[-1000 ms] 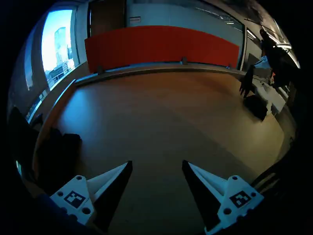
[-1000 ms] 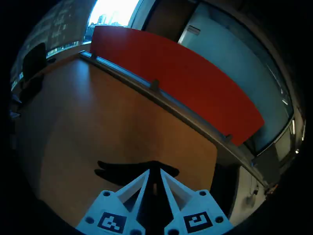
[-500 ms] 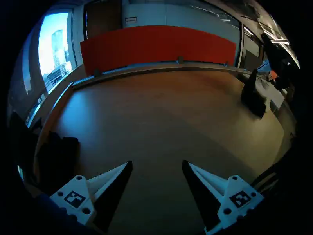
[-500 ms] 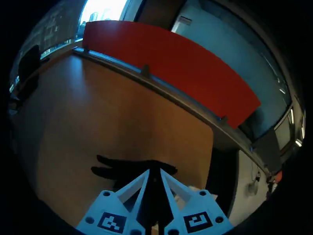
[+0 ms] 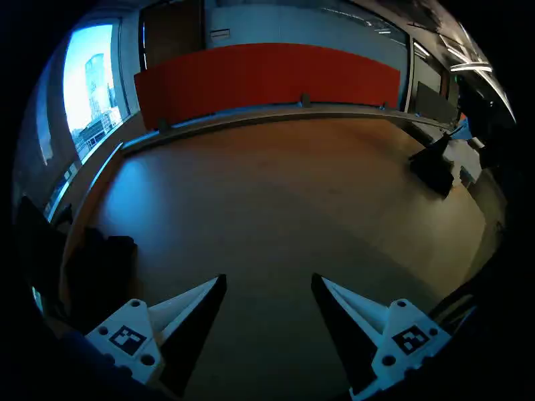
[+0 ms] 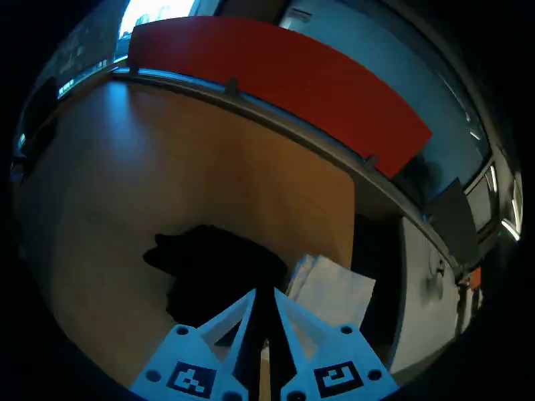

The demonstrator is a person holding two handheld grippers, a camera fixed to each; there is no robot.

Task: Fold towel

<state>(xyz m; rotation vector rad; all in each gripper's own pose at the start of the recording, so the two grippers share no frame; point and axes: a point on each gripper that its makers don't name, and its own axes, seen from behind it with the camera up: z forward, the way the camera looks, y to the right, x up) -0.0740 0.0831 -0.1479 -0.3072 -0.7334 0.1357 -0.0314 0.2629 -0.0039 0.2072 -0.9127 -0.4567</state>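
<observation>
Pinches crumpled dark cloth towel (image 6: 207,267) in narrowed right gripper (image 6: 264,293) for lifting, and holds left gripper (image 5: 267,277) wide, empty, ready.

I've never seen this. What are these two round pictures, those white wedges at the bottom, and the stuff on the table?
No robot here: a person holds a two-fingered grabber in each hand, each with a camera looking along its fingers. The left gripper has its white fingers spread, holding nothing, above a wooden table. The right gripper has its fingers nearly together, apparently pinching a dark towel. A pale thing I can't identify lies beside it; a red partition stands behind the table.
</observation>
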